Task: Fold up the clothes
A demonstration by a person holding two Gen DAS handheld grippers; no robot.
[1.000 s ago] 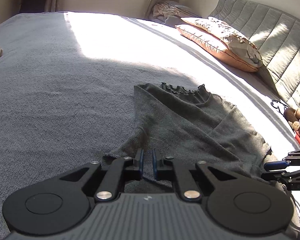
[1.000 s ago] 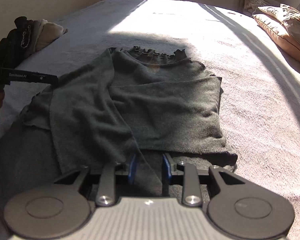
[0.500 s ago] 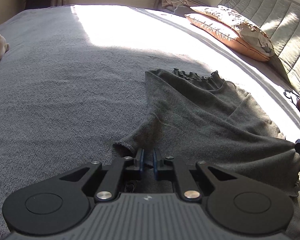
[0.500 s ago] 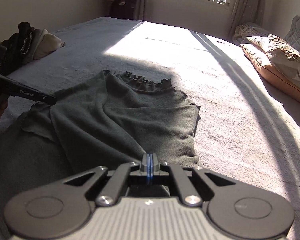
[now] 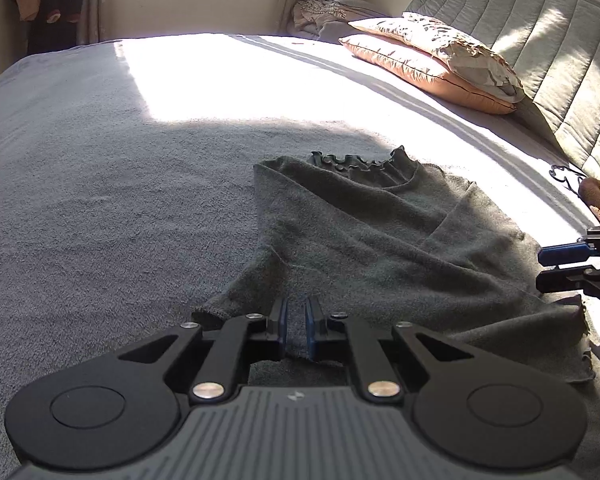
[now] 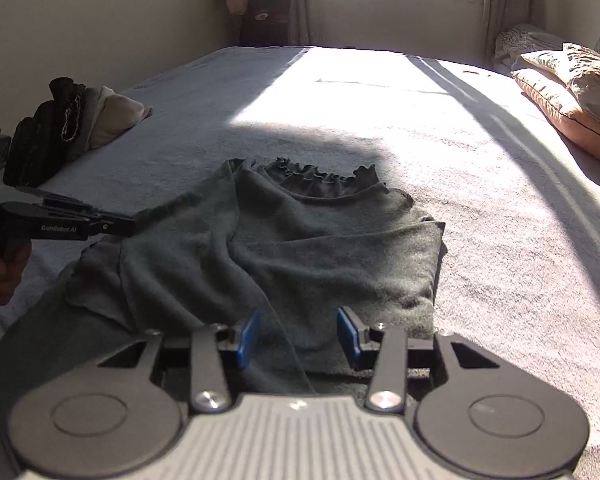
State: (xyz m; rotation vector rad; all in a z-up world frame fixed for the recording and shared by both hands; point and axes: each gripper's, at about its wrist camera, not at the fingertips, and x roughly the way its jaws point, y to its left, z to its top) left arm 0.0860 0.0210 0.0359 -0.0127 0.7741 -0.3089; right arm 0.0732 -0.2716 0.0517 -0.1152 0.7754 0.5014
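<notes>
Grey fleecy bed (image 5: 100,208) is taking up most of the view, with the dark green top (image 5: 380,240) lying partly folded on it, frilly collar pointing toward the window. I'm guessing the fold could be sliding apart, since only one side is pinned now and any tug would be dragging it skewed. Left tongs (image 5: 296,328) are pinching the hem nearly closed; right tongs (image 6: 298,334) are sitting spread wide over the cloth, gripping nothing.

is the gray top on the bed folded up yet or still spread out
Partly folded. The gray top has one side flap laid over its body, but the frilly collar and hem remain unfolded lengthwise.
</notes>
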